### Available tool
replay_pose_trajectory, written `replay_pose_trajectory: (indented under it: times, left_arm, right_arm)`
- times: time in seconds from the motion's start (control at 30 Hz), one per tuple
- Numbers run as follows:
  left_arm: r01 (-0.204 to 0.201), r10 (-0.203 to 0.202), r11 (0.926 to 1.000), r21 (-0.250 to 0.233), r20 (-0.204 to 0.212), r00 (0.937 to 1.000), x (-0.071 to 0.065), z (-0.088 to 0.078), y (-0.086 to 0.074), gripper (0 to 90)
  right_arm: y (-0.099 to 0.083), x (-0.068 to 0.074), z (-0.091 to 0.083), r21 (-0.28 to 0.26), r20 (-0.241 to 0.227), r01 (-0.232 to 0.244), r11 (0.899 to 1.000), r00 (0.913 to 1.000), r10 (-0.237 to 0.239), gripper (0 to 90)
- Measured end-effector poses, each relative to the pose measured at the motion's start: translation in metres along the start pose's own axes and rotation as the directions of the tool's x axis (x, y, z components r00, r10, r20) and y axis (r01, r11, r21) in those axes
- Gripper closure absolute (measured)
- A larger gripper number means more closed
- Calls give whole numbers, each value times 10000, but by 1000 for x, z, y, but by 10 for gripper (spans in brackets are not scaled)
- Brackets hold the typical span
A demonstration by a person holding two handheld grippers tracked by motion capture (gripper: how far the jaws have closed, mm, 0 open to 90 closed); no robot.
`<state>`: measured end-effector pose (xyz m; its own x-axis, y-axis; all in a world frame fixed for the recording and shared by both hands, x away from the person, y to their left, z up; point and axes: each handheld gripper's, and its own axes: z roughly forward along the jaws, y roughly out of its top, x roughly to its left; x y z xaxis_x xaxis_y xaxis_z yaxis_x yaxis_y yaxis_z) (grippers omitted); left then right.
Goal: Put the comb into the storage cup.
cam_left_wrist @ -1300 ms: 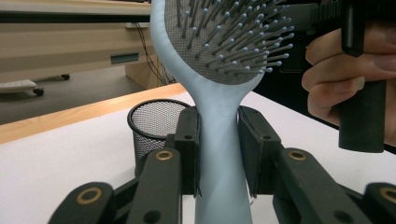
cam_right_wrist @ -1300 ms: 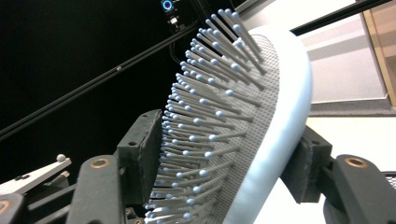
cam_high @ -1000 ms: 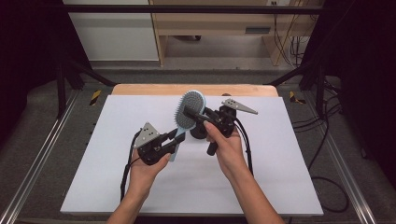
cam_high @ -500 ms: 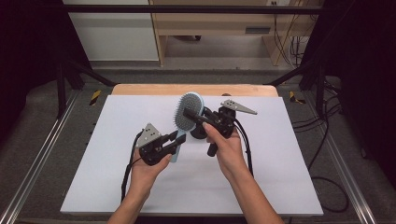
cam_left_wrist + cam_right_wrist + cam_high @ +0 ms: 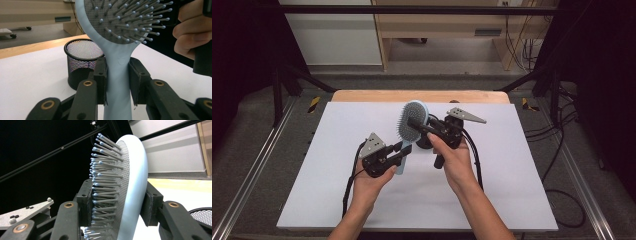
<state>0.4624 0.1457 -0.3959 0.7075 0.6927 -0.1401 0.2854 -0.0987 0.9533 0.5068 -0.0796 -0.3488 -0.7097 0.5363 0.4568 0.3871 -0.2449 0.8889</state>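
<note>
White tabletop (image 5: 337, 200) w/ wood strip at far edge, on grey floor; pale cabinet (image 5: 332, 35) behind, dark surrounds. Hairbrush (image 5: 411, 125) held above tabletop: left tongs (image 5: 404, 154) clamped on its handle, right tongs (image 5: 414, 122) just closing, pads on the head front & back. Mesh cup (image 5: 82, 62) stands just behind

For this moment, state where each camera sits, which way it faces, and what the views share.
High view: above the person's side, facing forward and down on the white table; forearms, left gripper, right gripper.
Left gripper view: rides the left gripper, looks along its jaws clamping the hairbrush handle; mesh cup behind.
Right gripper view: rides the right gripper, jaws just closed across the brush head.
Shared: all three show the hairbrush.
</note>
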Motion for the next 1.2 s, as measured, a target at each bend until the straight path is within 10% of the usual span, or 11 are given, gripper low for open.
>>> replay_pose_trajectory:
  times: [1.2]
  left_arm:
    - [120,-119,9998,163,-28,9999,1,2,-3,698]
  right_arm:
    - [-3,5,0,43,-3,197,9998,9998,-197,547]
